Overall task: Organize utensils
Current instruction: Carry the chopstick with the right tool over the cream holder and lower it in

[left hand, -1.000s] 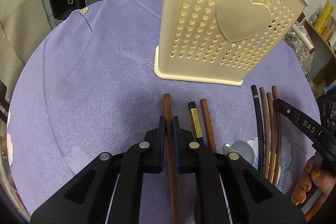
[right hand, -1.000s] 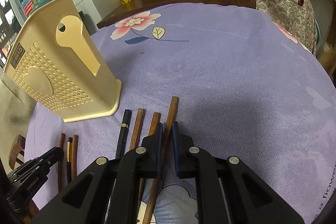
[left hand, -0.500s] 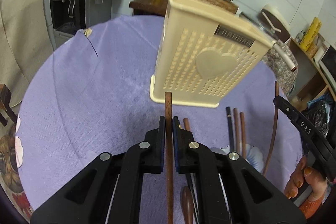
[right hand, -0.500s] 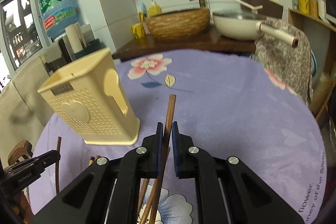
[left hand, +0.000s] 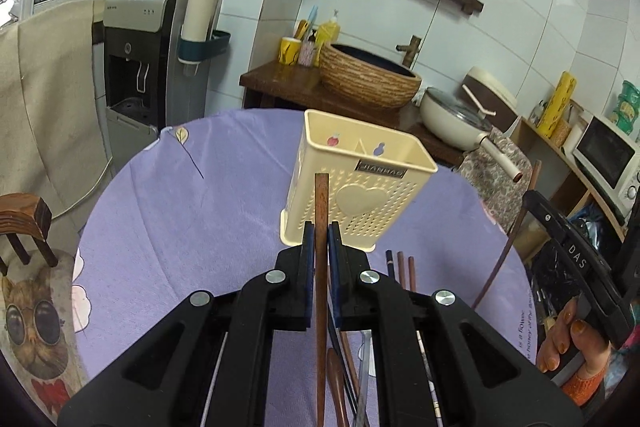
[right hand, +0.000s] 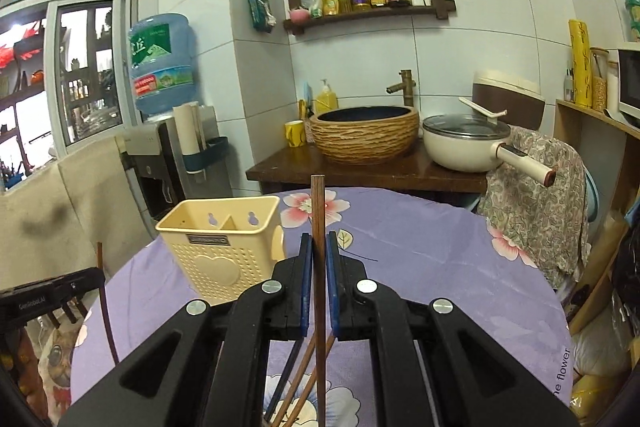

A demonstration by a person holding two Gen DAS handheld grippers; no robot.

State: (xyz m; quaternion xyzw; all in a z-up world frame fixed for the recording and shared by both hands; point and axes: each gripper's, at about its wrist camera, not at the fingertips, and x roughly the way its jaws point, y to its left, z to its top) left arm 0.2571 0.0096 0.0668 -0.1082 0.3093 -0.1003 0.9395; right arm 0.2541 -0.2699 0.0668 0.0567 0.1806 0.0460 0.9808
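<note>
Firmly clamped — one slim wooden chopstick [left hand: 321, 211] per gripper [left hand: 321, 239] — perforated cream holder [left hand: 360, 195] beyond.

The utensil holder [left hand: 362, 187] is cream with heart-shaped perforations; the tablecloth [left hand: 192, 227] is lilac with pink flowers; each held chopstick [left hand: 321, 227] is reddish brown; the basin [right hand: 364, 133] is ribbed tan.

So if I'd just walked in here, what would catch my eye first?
Probably the two black grippers, the left gripper and the right gripper, each shut on a brown chopstick held up over the purple tablecloth. Just beyond them stands a cream utensil holder with a heart on its side, and more chopsticks lie on the cloth nearby.
</note>
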